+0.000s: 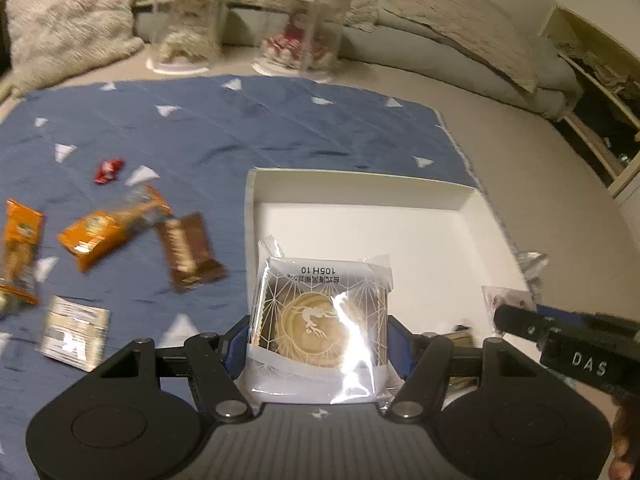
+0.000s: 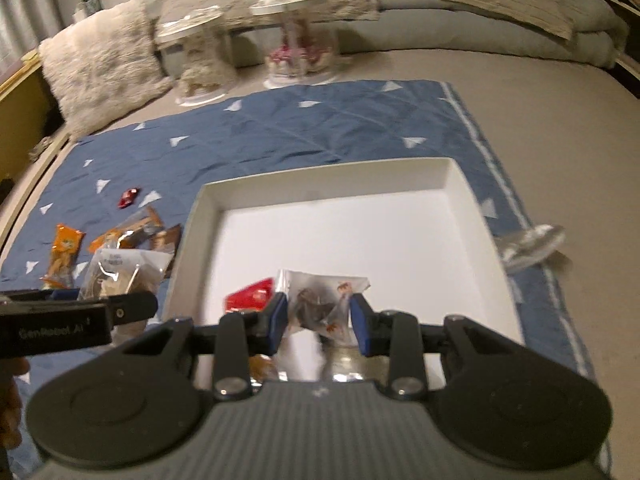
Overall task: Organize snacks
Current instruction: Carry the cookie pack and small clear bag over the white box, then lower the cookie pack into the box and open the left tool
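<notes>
While the left gripper (image 1: 318,344) clamps a clear-wrapped round pastry packet (image 1: 320,320) between its blue pads, the packet stands up in front of the camera, its printed top edge over the near-left part of the white tray (image 1: 360,196). The right gripper (image 2: 318,316) pinches a small clear packet with dark contents (image 2: 320,304) between its own blue pads, low over the near part of the same tray. Just left of that packet, inside the tray, lies a red wrapper (image 2: 250,298); below the fingers a shiny wrapper with something amber shows, too blurred to name.

Left of the left gripper, loose on the blue quilted cloth (image 1: 240,128), lie a brown bar (image 1: 188,254), two orange packets (image 1: 96,234) (image 1: 20,248), a silver-striped packet (image 1: 74,332) nearest the gripper, and farther ahead a small red candy (image 1: 108,170). In the right wrist view the other gripper's body crosses the left edge, its packet beside the tray's left wall.

To the right of the tray, off the cloth's edge, a crumpled clear wrapper (image 2: 532,244) rests on the beige surface. Well ahead of both grippers, beyond the cloth, two clear jars with white lids (image 1: 188,20) (image 1: 304,32) stand side by side, the right one holding red-and-white pieces. A fluffy pillow (image 2: 100,60) sits ahead to the left, a folded blanket (image 1: 460,20) ahead to the right.
</notes>
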The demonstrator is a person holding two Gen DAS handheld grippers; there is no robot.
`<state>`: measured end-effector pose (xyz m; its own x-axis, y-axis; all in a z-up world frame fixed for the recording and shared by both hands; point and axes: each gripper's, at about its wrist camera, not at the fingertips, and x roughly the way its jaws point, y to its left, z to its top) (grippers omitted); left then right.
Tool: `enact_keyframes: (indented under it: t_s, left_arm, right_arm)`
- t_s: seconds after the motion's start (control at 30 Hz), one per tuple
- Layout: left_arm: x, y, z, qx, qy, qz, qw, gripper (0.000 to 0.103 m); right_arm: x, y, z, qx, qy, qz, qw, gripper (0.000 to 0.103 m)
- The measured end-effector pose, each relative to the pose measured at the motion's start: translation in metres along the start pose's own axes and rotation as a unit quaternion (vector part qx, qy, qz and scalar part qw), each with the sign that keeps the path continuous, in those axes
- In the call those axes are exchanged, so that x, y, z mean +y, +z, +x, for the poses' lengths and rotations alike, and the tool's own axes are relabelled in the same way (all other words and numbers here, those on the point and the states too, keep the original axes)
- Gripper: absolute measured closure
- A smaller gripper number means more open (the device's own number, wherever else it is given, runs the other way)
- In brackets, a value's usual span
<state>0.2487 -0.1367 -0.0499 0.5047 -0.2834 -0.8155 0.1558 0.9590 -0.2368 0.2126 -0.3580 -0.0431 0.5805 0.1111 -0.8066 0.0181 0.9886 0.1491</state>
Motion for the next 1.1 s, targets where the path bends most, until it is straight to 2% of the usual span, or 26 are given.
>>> enact_keyframes:
  t_s: [0.33, 0.57, 0.8, 1.0, 1.1]
  left_arm:
    - [-0.053, 0.001, 0.030, 0.010, -0.061, -0.009, 0.9980, 0.035]
    - [-0.072, 0.008, 0.059, 0.012, -0.084, -0.021, 0.9961, 0.035]
    - [-0.075, 0.016, 0.091, 0.030, -0.082, -0.054, 0.9947, 0.035]
    - [-0.076, 0.019, 0.103, 0.021, -0.067, -0.045, 0.9965, 0.035]
    - [-0.073, 0.019, 0.109, 0.023, -0.047, -0.050, 0.9974, 0.034]
  right_arm:
    - [-0.065, -0.012, -0.002, 0.005, -0.026, 0.041, 0.999, 0.063]
    - [-0.094, -0.018, 0.008, 0.020, -0.036, 0.058, 0.997, 0.063]
    - [-0.106, -0.022, 0.025, 0.049, -0.032, 0.048, 0.997, 0.063]
    - [-0.104, -0.021, 0.037, 0.067, -0.020, 0.036, 0.997, 0.063]
    - [-0.102, -0.021, 0.038, 0.073, -0.016, 0.032, 0.997, 0.063]
